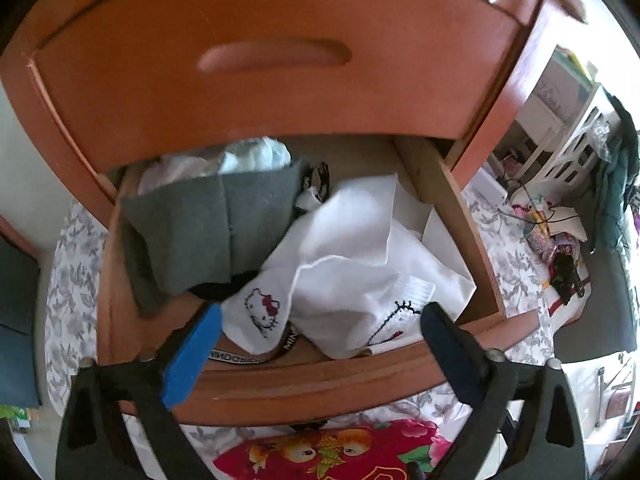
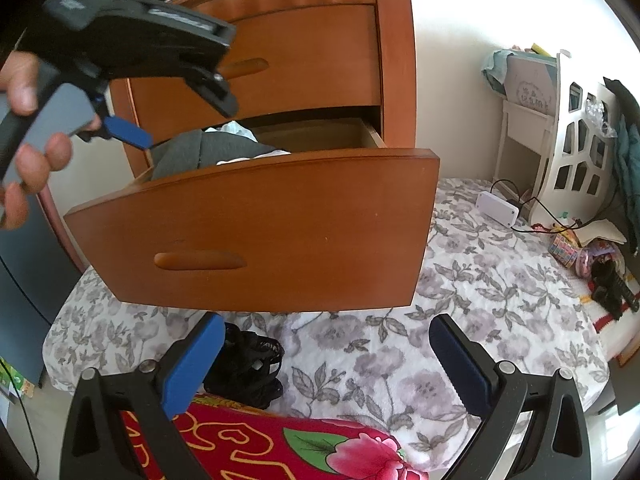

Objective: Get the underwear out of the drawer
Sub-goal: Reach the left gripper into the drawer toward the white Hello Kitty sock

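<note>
The lower drawer of a wooden cabinet stands pulled out. Inside lie a folded grey garment, crumpled white garments, one with a stitched cat face, and a black lettered waistband at the front. My left gripper hangs open over the drawer's front part, its pads wide apart above the white garments and pressing on nothing. In the right wrist view a hand holds it at the upper left, one blue finger above the drawer. My right gripper is open and empty below the drawer front. A black lacy garment lies on the floor cover.
The upper drawer is closed above the open one. A grey floral cover spreads over the floor, with red flowered fabric at the near edge. At the right are a white box with cables, a white shelf unit and small clutter.
</note>
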The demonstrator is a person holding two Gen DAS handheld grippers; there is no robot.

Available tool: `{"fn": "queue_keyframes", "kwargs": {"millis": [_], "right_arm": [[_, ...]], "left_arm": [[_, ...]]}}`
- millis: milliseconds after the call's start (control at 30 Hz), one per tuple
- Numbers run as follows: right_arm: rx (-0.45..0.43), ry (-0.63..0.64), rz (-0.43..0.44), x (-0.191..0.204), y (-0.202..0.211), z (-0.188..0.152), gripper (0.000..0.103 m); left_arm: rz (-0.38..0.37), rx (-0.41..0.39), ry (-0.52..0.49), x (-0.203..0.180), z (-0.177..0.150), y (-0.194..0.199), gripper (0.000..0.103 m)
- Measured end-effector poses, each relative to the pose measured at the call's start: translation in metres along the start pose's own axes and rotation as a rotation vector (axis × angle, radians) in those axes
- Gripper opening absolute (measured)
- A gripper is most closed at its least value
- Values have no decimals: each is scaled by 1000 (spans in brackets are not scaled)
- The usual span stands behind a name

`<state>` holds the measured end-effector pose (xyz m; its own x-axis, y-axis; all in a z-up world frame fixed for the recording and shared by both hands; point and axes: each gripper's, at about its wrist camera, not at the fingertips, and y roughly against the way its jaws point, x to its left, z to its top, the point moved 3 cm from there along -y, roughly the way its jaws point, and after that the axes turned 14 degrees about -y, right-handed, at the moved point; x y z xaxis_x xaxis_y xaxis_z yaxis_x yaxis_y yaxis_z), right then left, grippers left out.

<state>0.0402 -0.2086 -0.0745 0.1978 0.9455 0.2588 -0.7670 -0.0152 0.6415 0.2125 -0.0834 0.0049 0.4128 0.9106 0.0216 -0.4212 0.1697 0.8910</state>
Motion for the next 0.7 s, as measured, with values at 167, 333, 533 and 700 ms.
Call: {"fn": "queue_keyframes", "kwargs": {"millis": [167,333,533,700], "right_arm": [[5,-8,2,-1,-1,0,103],[8,-12,3,-2,-2,0,103],[8,-13,3,-2,-2,0,103],[10,-14,3,-2,-2,0,103]], "left_arm": [[-10,50,17,-8,5,-15,78],[-41,78,41,-18,7,-29,69],[-84,114,53,-32,6,-47,69],[-70,120,66,-37,5,-50,69]]}}
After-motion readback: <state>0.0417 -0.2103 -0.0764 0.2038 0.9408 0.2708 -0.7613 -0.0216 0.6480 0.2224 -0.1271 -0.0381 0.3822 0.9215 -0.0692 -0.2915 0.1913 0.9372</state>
